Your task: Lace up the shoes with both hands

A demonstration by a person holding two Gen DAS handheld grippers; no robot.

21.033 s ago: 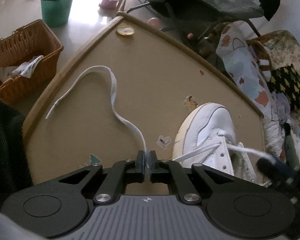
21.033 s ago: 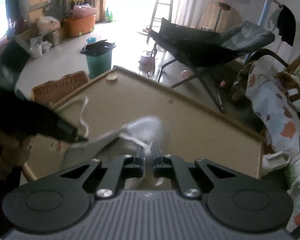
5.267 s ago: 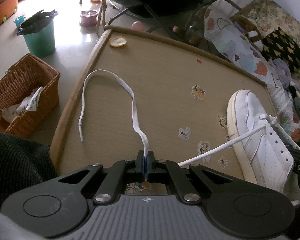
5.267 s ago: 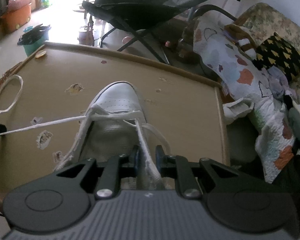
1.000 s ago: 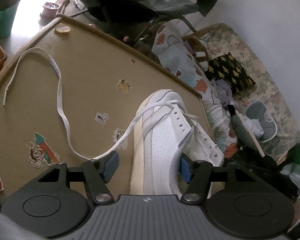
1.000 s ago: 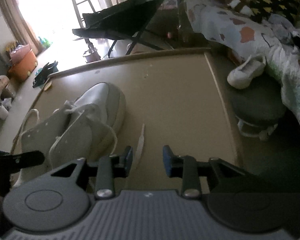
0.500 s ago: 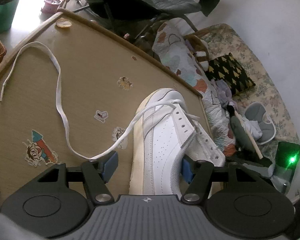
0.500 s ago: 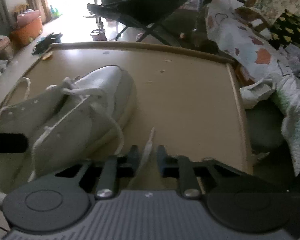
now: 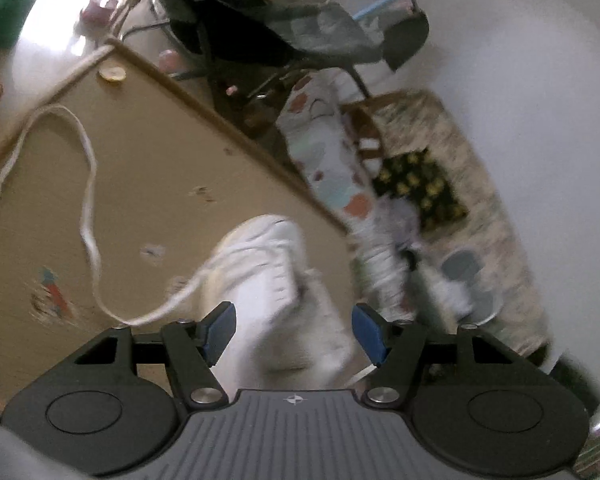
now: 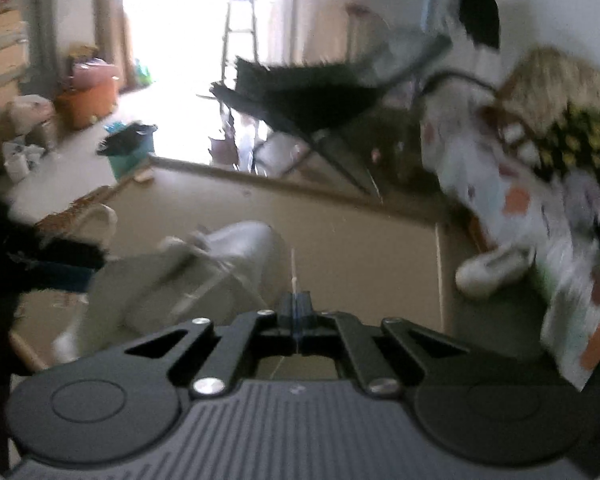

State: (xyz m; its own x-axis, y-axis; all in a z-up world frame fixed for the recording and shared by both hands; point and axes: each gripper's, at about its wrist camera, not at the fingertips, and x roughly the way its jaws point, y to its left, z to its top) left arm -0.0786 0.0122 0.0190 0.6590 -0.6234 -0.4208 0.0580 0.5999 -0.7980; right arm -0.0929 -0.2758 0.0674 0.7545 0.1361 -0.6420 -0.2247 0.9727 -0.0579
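1. The white sneaker [image 9: 268, 280] lies on the desk [image 9: 148, 168], between the spread fingers of the left gripper [image 9: 294, 330].
2. The right gripper [image 10: 296, 300] is pressed together, pinching the white shoelace [image 10: 294, 276] just right of the sneaker.

shoe [image 9: 276, 280]: smooth white leather-like upper, matt | lace [image 9: 88, 216]: flat woven white cloth | table [image 9: 148, 168]: tan matt board, wood-look rim | left gripper [image 9: 294, 330]: matt black plastic, blue pads, bright metal screws | right gripper [image 10: 296, 304]: matt black plastic, ribbed grey body
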